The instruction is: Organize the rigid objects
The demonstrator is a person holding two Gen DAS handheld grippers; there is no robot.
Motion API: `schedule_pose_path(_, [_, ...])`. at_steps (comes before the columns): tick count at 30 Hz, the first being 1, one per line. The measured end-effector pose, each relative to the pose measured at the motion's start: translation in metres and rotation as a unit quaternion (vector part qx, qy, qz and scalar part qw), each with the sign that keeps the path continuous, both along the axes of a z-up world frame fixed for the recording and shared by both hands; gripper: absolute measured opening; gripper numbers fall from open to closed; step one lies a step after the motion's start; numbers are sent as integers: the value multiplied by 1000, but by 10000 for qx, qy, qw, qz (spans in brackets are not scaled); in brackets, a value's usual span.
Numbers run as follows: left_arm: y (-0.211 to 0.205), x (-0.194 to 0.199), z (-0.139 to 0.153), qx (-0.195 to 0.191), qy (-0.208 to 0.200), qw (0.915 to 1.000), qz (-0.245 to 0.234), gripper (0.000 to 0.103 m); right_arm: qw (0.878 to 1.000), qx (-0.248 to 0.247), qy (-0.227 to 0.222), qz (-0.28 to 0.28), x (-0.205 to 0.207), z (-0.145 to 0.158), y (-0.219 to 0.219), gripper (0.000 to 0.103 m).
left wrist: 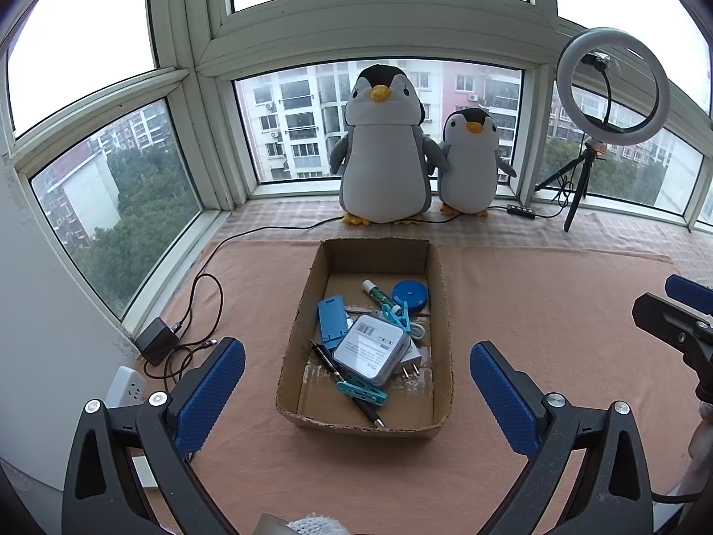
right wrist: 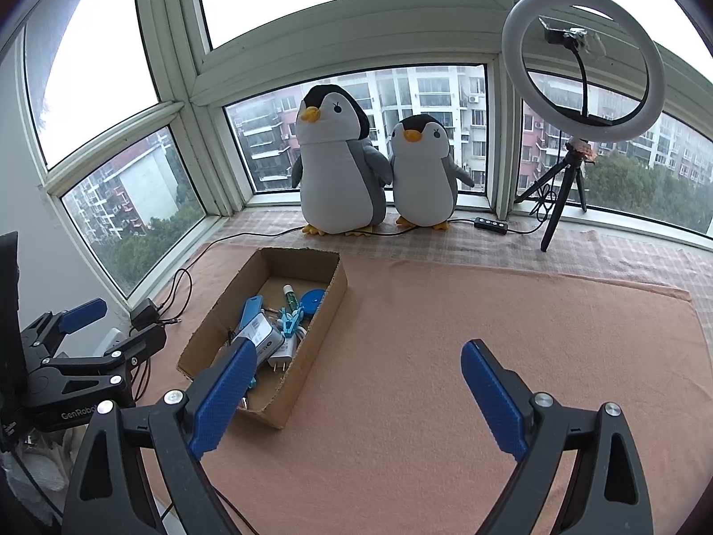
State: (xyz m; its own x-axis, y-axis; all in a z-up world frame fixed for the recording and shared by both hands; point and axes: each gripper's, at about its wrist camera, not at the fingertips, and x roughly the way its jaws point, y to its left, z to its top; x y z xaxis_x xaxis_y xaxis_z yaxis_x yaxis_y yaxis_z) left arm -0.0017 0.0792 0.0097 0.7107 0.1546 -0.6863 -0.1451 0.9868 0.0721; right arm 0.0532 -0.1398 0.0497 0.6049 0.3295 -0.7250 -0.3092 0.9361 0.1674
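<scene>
A cardboard box (left wrist: 439, 312) sits on the pink cloth; it also shows in the right wrist view (right wrist: 312, 352). In it lie a white charger (left wrist: 370, 350), a blue phone stand (left wrist: 332, 318), a blue tape measure (left wrist: 410, 293), a glue stick (left wrist: 376, 292), teal clips (left wrist: 362, 392) and a black pen (left wrist: 343, 379). My left gripper (left wrist: 356, 394) is open and empty, just short of the box's near end. My right gripper (right wrist: 356, 394) is open and empty over bare cloth to the right of the box. The left gripper shows in the right wrist view (right wrist: 89, 334).
Two plush penguins (left wrist: 385, 147) stand on the sill behind the box. A ring light on a tripod (left wrist: 612, 84) stands at the back right. A black adapter with cables (left wrist: 156, 341) and a white power strip (left wrist: 127, 385) lie at the left.
</scene>
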Motion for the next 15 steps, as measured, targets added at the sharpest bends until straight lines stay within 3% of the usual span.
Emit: schedule_pose_path(15, [1, 1, -2, -3, 15, 10000, 2, 102, 10000, 21, 75, -30, 1, -3, 1, 91])
